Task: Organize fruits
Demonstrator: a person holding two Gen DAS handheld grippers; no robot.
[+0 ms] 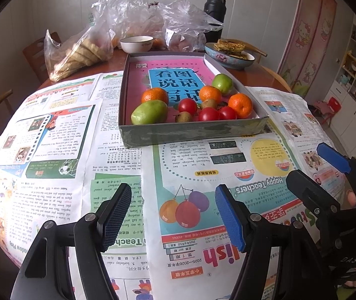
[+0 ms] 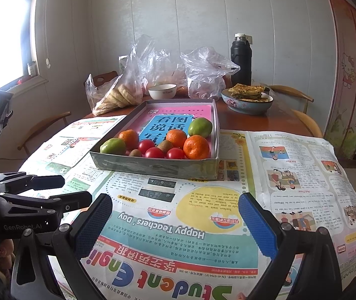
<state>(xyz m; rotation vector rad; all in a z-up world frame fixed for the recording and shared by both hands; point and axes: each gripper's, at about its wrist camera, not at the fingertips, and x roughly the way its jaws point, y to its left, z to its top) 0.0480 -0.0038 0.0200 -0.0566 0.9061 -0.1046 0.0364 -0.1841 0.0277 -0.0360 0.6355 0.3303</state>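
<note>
1. Fruits (image 1: 190,102) sit bunched at the near end of the shallow box (image 1: 193,131), centre frame, on the newspaper-covered surface (image 1: 65,150).
2. Left gripper (image 1: 172,215) and right gripper (image 2: 175,225) hover low in frame, jaws spread wide, holding nothing.
3. Whether sorting is due or done, I cannot tell.
4. Any pick should come from above, singly.
5. Box's long axis runs away toward the wall.

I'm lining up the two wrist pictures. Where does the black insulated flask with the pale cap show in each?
Left wrist: black insulated flask stands top centre-right, behind the crumpled clear plastic bags.
Right wrist: flask upper right of centre, at the wall.
Shared landmark: blue floral bowl of flatbread, just in front of it.
</note>
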